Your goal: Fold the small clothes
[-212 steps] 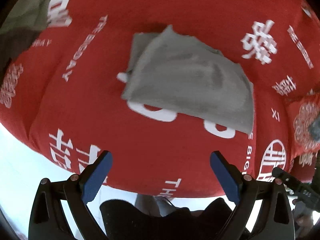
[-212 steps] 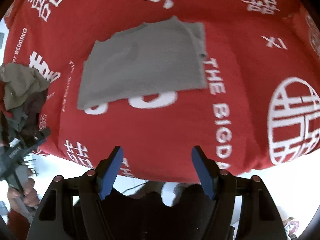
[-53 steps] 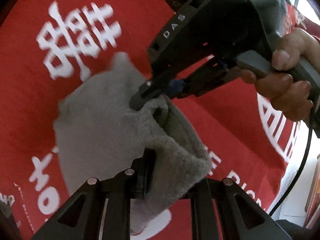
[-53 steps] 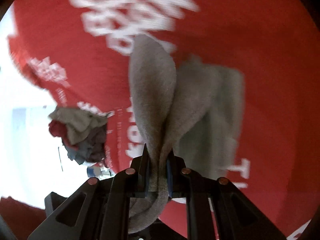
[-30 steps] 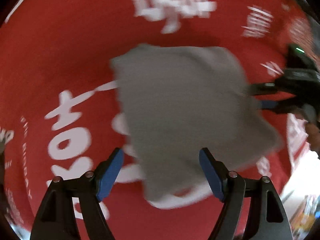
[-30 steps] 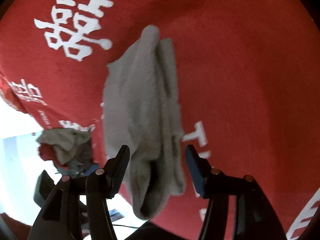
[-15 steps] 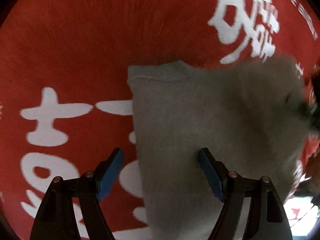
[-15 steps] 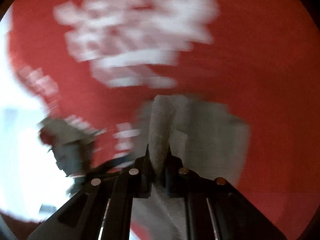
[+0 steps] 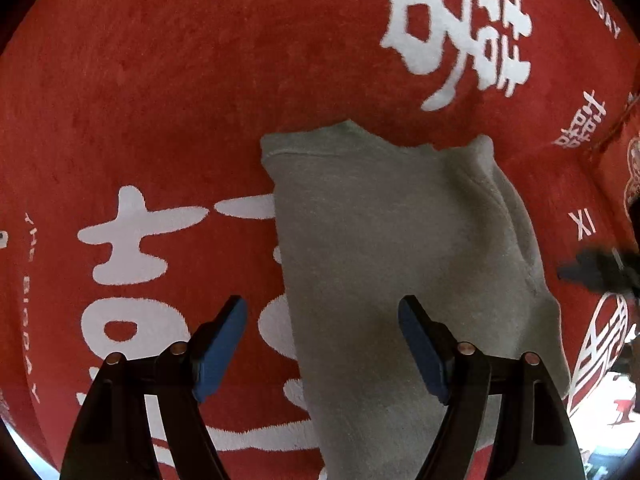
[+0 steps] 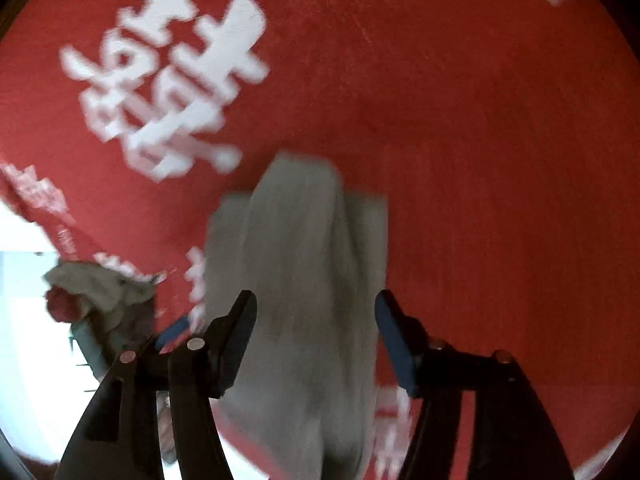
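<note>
Grey garment (image 9: 400, 264) lies lengthwise between spread left tool (image 9: 322, 344); right tool (image 10: 316, 336) opening, straddling its folded end, gripping nothing.

Red cloth (image 9: 180, 100), white print:
- "BIGDAY", at the cloth's upper right edge, preceded by a cut-off "E".
- "XI", right of the grey garment (image 9: 400, 260).
- Large double-happiness character, above the garment; a smaller one farther right; part of another to its left.
- "BIGDAY", far left edge, small, sideways.
</note>
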`<action>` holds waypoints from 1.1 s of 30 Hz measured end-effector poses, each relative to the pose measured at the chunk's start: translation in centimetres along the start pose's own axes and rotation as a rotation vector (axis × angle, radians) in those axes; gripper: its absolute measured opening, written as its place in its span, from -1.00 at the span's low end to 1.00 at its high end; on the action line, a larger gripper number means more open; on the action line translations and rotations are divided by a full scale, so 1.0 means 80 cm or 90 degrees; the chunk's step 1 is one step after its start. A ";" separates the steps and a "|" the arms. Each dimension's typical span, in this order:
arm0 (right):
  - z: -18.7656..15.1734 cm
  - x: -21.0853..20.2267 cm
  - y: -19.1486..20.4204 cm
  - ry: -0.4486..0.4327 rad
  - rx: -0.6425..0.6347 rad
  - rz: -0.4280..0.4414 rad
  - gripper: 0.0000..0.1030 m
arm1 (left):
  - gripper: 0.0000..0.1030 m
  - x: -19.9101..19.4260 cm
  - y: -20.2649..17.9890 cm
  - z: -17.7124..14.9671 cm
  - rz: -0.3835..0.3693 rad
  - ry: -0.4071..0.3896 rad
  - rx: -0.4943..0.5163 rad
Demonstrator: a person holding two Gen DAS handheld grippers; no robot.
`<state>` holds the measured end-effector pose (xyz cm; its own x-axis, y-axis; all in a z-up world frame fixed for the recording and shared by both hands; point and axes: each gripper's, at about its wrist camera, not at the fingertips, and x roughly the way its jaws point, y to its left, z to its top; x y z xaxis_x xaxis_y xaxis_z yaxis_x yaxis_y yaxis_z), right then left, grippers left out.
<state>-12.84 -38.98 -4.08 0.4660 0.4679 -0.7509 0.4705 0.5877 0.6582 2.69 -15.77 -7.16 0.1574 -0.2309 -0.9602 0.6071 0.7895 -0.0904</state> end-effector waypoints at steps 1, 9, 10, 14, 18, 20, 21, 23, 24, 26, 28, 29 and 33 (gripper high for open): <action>-0.023 -0.008 -0.001 0.006 -0.002 0.005 0.26 | 0.53 0.000 0.001 0.001 0.001 0.002 0.003; -0.072 0.031 0.021 0.058 -0.060 -0.039 -0.87 | 0.74 0.021 -0.023 -0.012 0.075 0.006 0.044; -0.073 0.034 0.017 0.056 -0.068 -0.059 -0.87 | 0.77 0.026 -0.023 -0.014 0.084 0.003 0.044; -0.095 0.036 -0.043 0.068 0.030 -0.081 -0.87 | 0.78 0.032 -0.012 -0.013 0.051 0.026 -0.001; -0.102 0.021 -0.039 0.044 0.042 -0.075 -0.80 | 0.78 0.021 -0.018 -0.015 0.069 0.028 0.017; -0.101 0.015 -0.036 0.040 0.063 -0.082 -0.76 | 0.78 0.014 -0.024 -0.010 0.074 0.031 0.022; -0.102 0.017 -0.030 0.035 0.070 -0.082 -0.70 | 0.78 0.010 -0.026 -0.007 0.078 0.032 0.023; -0.094 0.000 -0.028 0.010 0.076 -0.091 -0.55 | 0.78 0.001 -0.030 -0.003 0.079 0.030 0.022; -0.093 -0.006 -0.025 -0.002 0.079 -0.094 -0.31 | 0.77 -0.003 -0.030 0.001 0.077 0.025 0.020; -0.081 -0.025 -0.025 -0.032 0.087 -0.096 0.03 | 0.77 -0.011 -0.030 0.010 0.069 0.016 0.015; -0.075 -0.032 -0.028 -0.049 0.084 -0.099 0.03 | 0.78 -0.017 -0.026 0.017 0.064 0.011 0.011; -0.067 -0.035 -0.027 -0.057 0.079 -0.106 0.03 | 0.77 -0.012 -0.017 0.023 0.060 0.010 0.009; -0.039 -0.033 -0.024 -0.069 0.069 -0.124 0.03 | 0.78 -0.017 -0.024 0.040 0.054 0.004 0.013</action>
<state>-17.34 -39.27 -3.50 0.4332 0.2755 -0.8582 0.6347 0.5828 0.5074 3.79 -18.80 -4.85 0.2043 -0.1604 -0.9657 0.6081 0.7939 -0.0033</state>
